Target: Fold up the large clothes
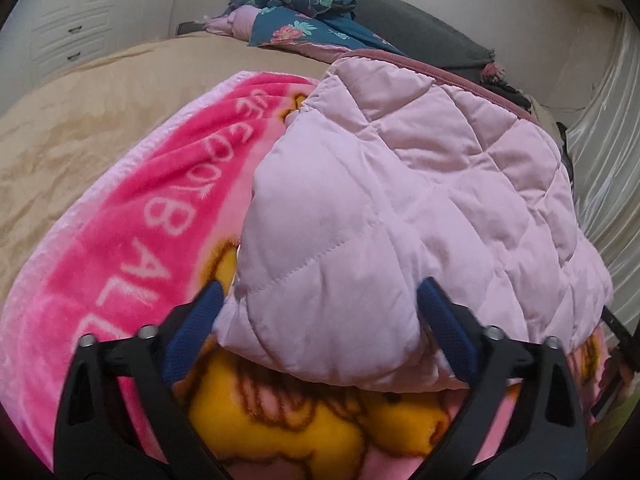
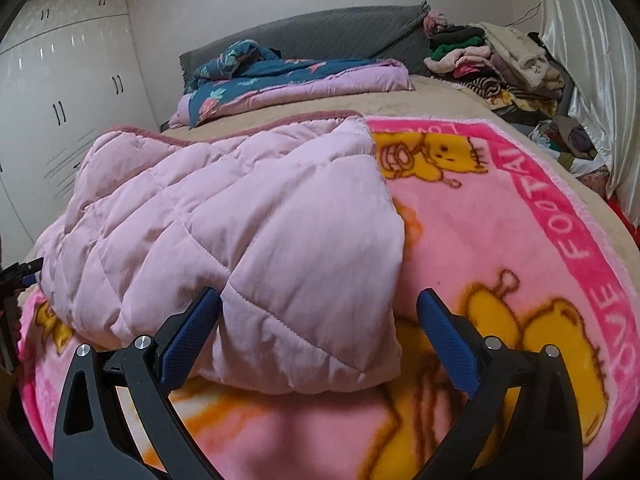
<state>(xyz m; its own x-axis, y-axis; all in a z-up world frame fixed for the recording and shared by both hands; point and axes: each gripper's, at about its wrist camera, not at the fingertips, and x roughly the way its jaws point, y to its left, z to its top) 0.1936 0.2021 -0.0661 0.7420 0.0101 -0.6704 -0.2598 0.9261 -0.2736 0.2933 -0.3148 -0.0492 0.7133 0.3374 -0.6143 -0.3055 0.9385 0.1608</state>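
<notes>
Currently the folded pink quilted jacket is framed between the spread, empty jaws of both the left gripper and right gripper, and only its slippery top layer could be pinched, whereby the fold would be undone.

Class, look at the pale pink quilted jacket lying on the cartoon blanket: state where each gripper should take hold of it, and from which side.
Grip the quilted jacket at its two near corners, coming from the near edge. Each open gripper, left and right, already straddles a corner, and the puffy hem there lifts clear of the blanket.
</notes>
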